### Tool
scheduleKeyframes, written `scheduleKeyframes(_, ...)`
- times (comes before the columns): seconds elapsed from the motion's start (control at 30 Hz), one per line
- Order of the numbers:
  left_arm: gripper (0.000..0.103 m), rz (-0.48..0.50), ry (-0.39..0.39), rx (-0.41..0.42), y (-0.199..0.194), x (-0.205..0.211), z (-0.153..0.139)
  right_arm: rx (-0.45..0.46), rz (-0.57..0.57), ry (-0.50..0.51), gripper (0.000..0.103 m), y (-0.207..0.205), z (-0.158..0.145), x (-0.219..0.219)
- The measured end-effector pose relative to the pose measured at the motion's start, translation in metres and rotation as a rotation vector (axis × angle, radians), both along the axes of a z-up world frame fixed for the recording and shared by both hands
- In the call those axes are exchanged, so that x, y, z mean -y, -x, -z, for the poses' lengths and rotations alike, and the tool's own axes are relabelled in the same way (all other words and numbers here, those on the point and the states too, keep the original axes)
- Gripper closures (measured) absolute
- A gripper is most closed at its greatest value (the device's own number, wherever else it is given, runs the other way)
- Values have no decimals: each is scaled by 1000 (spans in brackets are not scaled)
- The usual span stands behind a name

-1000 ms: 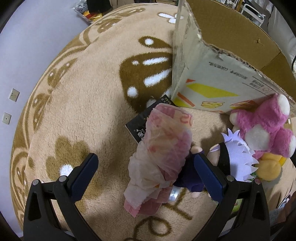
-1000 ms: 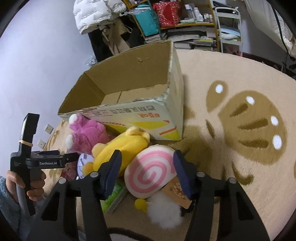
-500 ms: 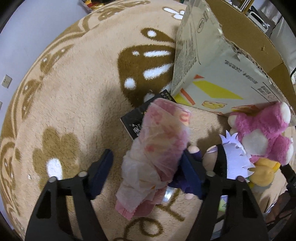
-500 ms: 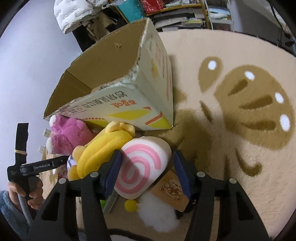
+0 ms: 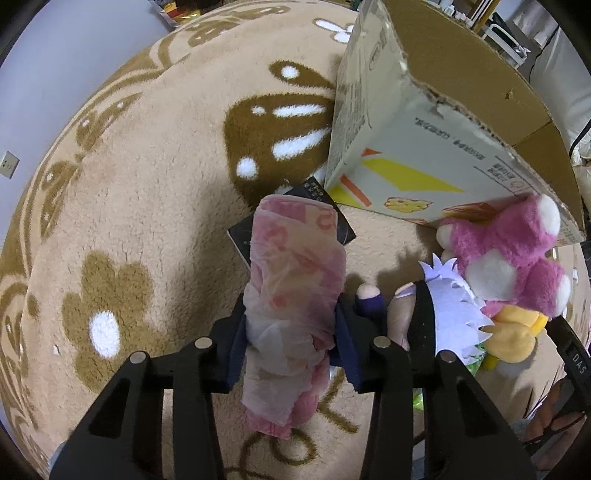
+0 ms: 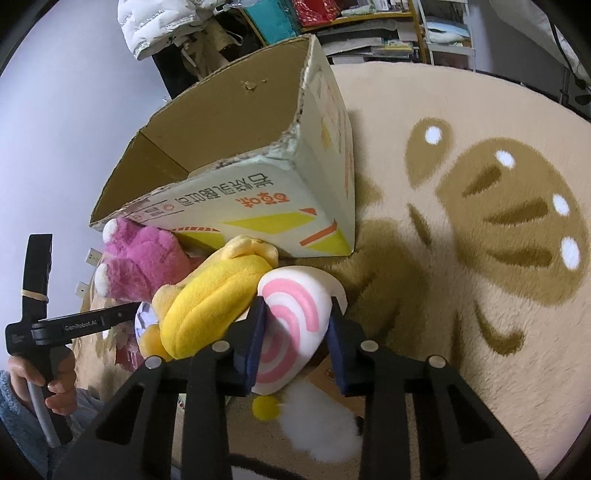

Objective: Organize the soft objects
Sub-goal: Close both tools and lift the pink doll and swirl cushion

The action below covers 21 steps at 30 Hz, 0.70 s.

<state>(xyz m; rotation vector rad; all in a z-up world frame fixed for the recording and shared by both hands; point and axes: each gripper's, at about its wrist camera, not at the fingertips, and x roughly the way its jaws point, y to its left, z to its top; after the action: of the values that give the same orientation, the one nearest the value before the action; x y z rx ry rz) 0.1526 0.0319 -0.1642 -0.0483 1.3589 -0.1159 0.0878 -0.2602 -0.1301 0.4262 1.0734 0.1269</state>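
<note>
My left gripper (image 5: 291, 325) is shut on a rolled pink soft bundle in thin plastic (image 5: 295, 280) that lies on the rug. My right gripper (image 6: 295, 332) is shut on a white plush with a pink swirl (image 6: 295, 314). An open cardboard box (image 6: 236, 155) stands just beyond the toys; it also shows in the left wrist view (image 5: 424, 129). A pink plush (image 5: 509, 258), a yellow plush (image 6: 210, 299) and a small doll with white spiky hair (image 5: 450, 299) lie between the grippers, against the box.
A beige rug with brown patterns (image 6: 480, 221) covers the floor. A black card (image 5: 240, 236) lies under the pink bundle. A white pompom (image 6: 317, 432) and a brown tag (image 6: 325, 373) lie under my right gripper. Shelves and clutter (image 6: 332, 22) stand behind the box.
Both grippers have closed from wide open: the left onto the pink bundle, the right onto the swirl plush. Both moved slightly toward the box.
</note>
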Motion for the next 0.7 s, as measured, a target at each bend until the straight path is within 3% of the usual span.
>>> scheduleKeyframes(0.13, 76, 23, -14, 32, 5, 3, -8, 21, 0, 28, 73, 4, -9, -3)
scheduleKeyframes(0.23, 86, 33, 19, 38, 14, 4, -14, 43, 9, 39, 73, 5, -15, -2)
scheduleKeyframes(0.47, 86, 46, -16, 128, 33, 11, -37, 140, 49, 67, 73, 14, -36, 3)
scheduleKeyframes(0.7, 86, 7, -22, 300, 53, 2, -85, 285, 64, 107, 74, 27, -71, 3)
